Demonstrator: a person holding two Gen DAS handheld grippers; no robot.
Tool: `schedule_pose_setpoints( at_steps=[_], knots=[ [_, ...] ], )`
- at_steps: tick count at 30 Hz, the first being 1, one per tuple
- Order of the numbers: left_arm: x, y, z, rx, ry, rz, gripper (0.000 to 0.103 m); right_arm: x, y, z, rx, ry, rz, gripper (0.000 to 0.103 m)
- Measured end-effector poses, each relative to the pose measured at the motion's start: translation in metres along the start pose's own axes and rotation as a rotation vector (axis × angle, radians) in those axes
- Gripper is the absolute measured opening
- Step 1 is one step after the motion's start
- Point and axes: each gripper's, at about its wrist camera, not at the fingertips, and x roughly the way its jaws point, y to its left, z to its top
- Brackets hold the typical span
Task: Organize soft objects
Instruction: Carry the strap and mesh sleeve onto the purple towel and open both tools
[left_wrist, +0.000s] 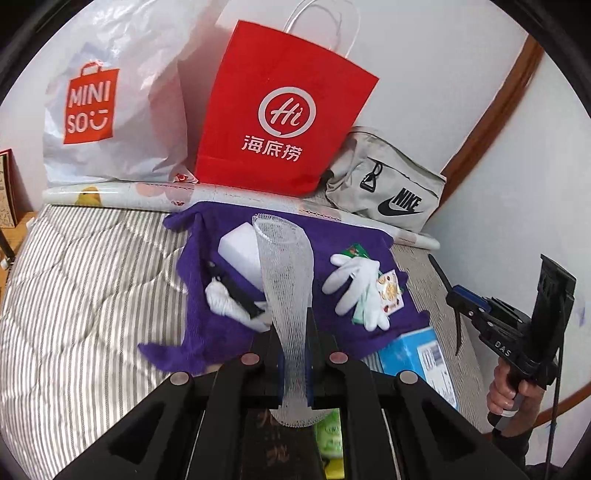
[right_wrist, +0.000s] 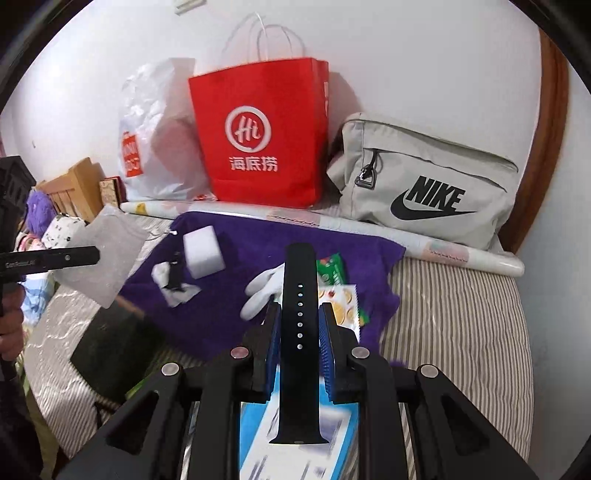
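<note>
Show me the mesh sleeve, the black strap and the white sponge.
mesh sleeve (left_wrist: 286, 280): left wrist view, middle of the netting tube.
black strap (right_wrist: 300, 332): right wrist view, middle of the row of holes.
white sponge (right_wrist: 203, 251): right wrist view, front face of the block.

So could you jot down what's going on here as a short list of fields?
left gripper: shut on white foam net sleeve
right gripper: shut on black watch strap
purple towel: spread on striped bed, holding white sponge block, white glove
behind: red paper bag, Nike pouch
</note>
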Motion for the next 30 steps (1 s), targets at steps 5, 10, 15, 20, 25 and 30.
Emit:
schedule_pose_setpoints(
  at_steps=[5,10,15,20,25,30],
  knots=[
    [0.024,0.005,0.017,-0.026,0.024,0.006,0.008,0.033,-0.01,0.014,-0.005,0.032,-0.018,0.02],
    [0.048,0.014,0.027,-0.049,0.052,0.002,0.008,0.058,-0.022,0.021,0.013,0.065,-0.022,0.02],
    [0.075,0.019,0.024,-0.047,0.111,-0.023,0.008,0.086,-0.031,0.026,0.022,0.107,-0.023,0.02],
    [0.093,0.025,0.021,-0.049,0.146,-0.012,0.008,0.107,-0.033,0.026,0.024,0.149,-0.021,0.02],
    [0.101,0.031,0.022,-0.049,0.155,0.02,0.008,0.123,-0.033,0.024,0.029,0.196,-0.01,0.021],
    [0.104,0.033,0.022,-0.032,0.176,0.058,0.016,0.127,-0.033,0.022,0.045,0.211,0.027,0.021]
  ],
)
